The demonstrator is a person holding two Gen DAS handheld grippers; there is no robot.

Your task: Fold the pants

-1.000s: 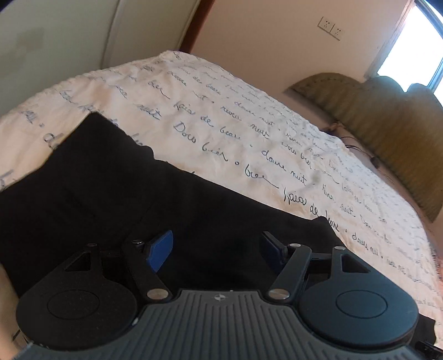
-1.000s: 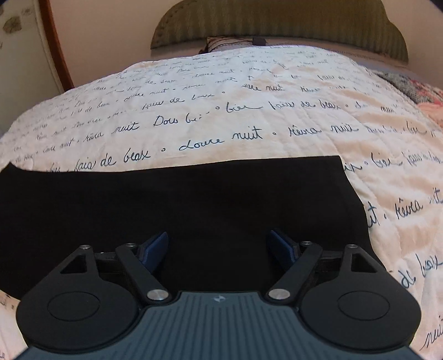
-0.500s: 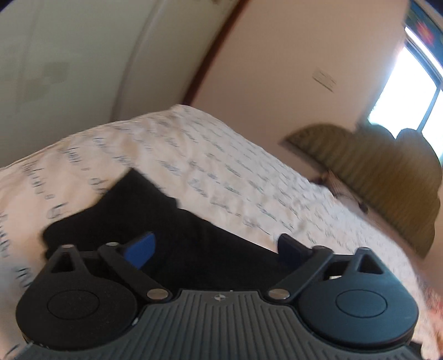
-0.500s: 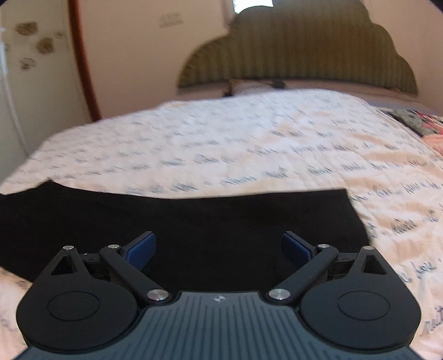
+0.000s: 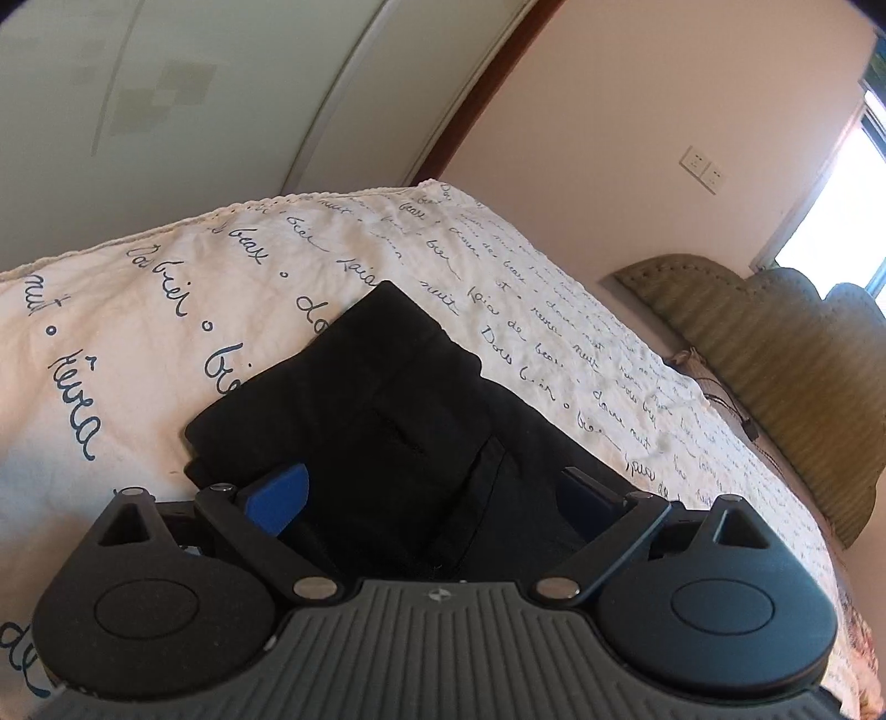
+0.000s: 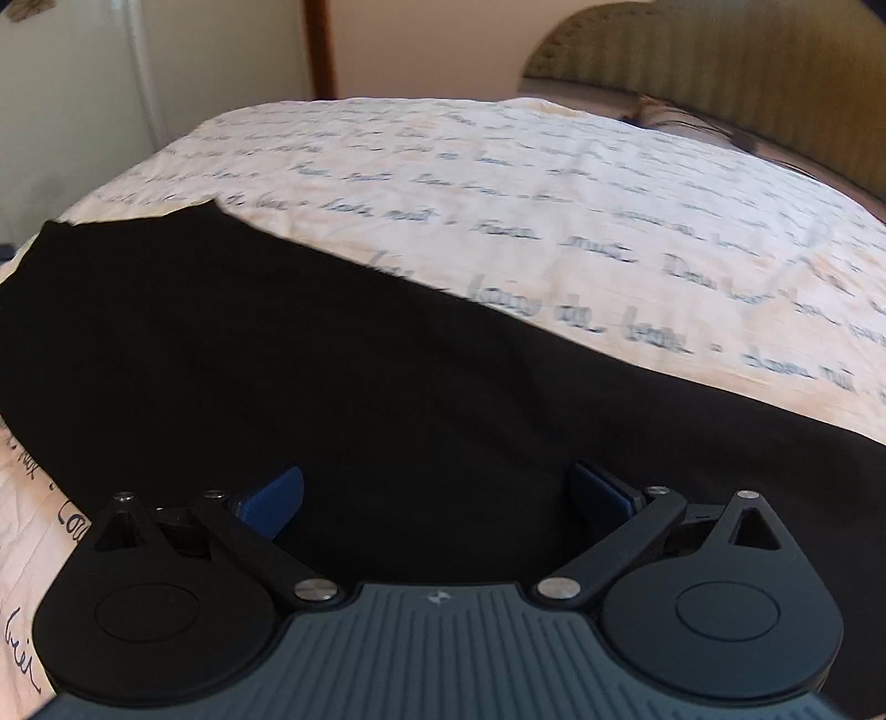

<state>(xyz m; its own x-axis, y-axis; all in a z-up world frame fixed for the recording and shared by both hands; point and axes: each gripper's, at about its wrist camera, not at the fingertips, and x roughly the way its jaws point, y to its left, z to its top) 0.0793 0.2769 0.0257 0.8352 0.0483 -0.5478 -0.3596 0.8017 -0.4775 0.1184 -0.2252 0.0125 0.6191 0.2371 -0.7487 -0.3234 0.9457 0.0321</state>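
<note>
Black pants (image 5: pixel 387 399) lie flat on a cream bedspread (image 5: pixel 166 288) printed with blue handwriting. In the left wrist view the waist end with a pocket slit shows, and its corner points toward the far edge of the bed. My left gripper (image 5: pixel 434 482) hovers over that end, open, with nothing pressed between its blue pads. In the right wrist view the pants (image 6: pixel 277 343) stretch as a long dark band across the bedspread (image 6: pixel 498 183). My right gripper (image 6: pixel 437 476) hangs above the cloth, its jaws opening wide, and no fabric is pinched.
A green padded headboard (image 5: pixel 775 360) stands at the far end of the bed, also seen as the headboard (image 6: pixel 747 50) in the right wrist view. A pale wardrobe door (image 5: pixel 166 111), wall sockets (image 5: pixel 702 165) and a bright window (image 5: pixel 847 194) lie beyond.
Both grippers' jaws have spread wider. The left view has swung toward the waist end. The right view has slid left along the pants, and their right-hand end has left the picture.
</note>
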